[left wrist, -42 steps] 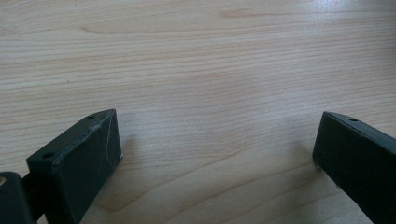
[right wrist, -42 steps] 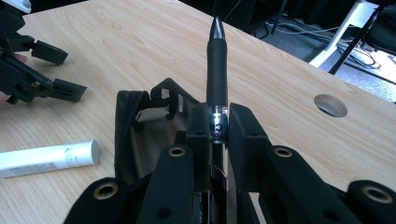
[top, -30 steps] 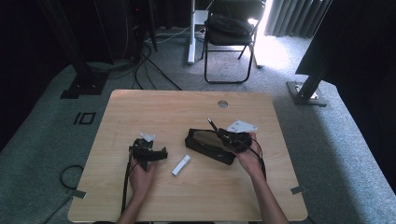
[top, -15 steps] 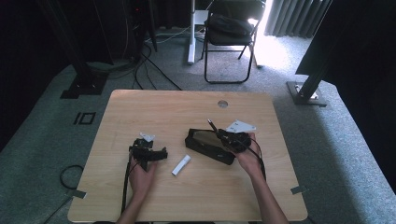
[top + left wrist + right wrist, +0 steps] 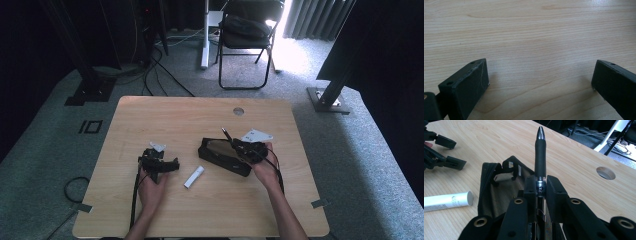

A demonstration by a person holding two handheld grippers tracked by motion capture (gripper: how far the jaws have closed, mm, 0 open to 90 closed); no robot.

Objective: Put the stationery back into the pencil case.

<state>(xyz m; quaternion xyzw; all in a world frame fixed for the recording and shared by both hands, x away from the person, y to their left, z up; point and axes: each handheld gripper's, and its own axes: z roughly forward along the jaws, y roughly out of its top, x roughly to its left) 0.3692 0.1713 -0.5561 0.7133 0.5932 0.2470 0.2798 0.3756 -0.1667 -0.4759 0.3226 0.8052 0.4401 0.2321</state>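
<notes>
Right gripper [image 5: 539, 188] clamped on pen [image 5: 540, 155], tip out, above open pencil case [image 5: 489, 186]. Pen best lowered lengthwise into opening. Left gripper [image 5: 540, 82] spread, idle.

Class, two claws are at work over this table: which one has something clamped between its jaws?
The right claw: its jaws pinch a black pen above the open pouch. The left claw stands open over bare wood.

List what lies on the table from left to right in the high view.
Left tool → white tube → black pouch → pen in the right tool → white card.
</notes>
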